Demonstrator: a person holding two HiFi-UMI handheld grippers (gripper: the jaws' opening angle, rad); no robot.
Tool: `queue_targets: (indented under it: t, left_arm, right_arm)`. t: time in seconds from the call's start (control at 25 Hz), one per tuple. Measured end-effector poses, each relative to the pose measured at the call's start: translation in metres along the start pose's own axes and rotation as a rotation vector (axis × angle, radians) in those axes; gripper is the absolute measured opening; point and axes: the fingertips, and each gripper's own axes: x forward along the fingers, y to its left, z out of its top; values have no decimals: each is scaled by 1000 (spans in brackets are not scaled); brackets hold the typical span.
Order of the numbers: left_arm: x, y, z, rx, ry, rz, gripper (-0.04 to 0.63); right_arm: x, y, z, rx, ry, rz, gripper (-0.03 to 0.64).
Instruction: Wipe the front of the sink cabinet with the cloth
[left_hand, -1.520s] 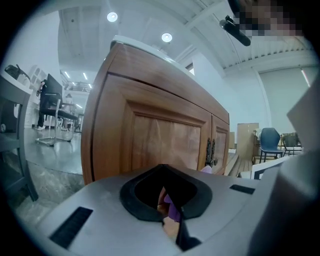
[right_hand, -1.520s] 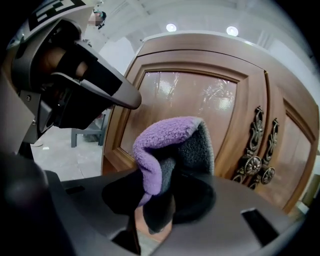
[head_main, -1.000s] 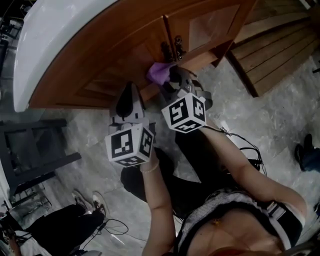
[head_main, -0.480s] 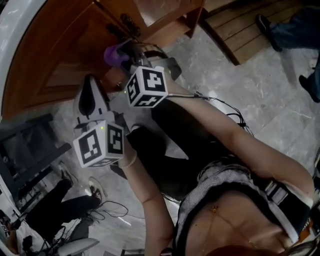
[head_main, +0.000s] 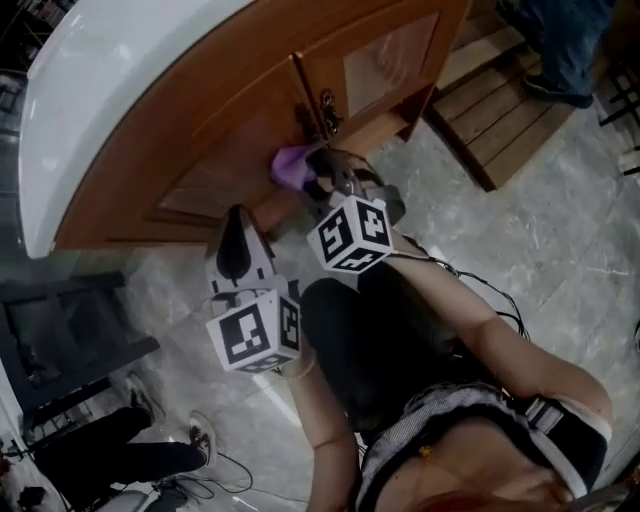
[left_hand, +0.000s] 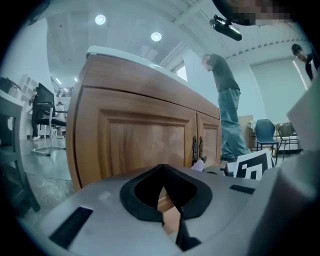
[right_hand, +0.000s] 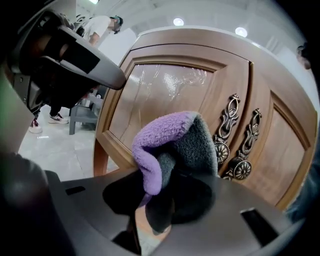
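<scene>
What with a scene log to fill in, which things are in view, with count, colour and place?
cabinet: 1, brown wood, straight ahead
counter: 1, white, on top of the cabinet
handles: 2, dark ornate metal, where the two doors meet
cloth: 1, purple and grey, by the cabinet front
pallet: 1, wooden slats, on the floor by the cabinet's right end
floor: grey stone
bystanders: at least 2; one in jeans top right, one in dark trousers bottom left
left gripper: 1, grey, fingers together, empty, short of the cabinet
right gripper: 1, grey, fingers shut on the cloth
</scene>
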Motion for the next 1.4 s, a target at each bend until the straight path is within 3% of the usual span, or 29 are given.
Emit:
queue_targets:
  t: [0.16,0.36,0.64,0.84,1.04,1.2,1.4]
  left_arm:
    - [12,-2,4,8,14,-72,2]
    - [24,-18,21,-7,18,-149,0]
    - [53,-61,40,-3,-13,-171,0]
    - [60,-96,43,5,26,-198,2]
    - [63,-110,72,70,-31,-178,0]
    - [57,-117,80,78,-40,-182,2]
    - [62,-117,71,70,-32,-176,2]
  right_arm:
    - [-9,3,1,15,40,61,176]
    - [-65,-20,31,153,-32,165,176]
    - [-98,-106,60,186,-183,76,177]
    - [-111,-125,60,289,-232,120,176]
    - [-119,-157,94,203,-301,108,177]
    - [-110,-156,97,108,-230,123,177]
    - [-106,-157,90,150,-258,69,176]
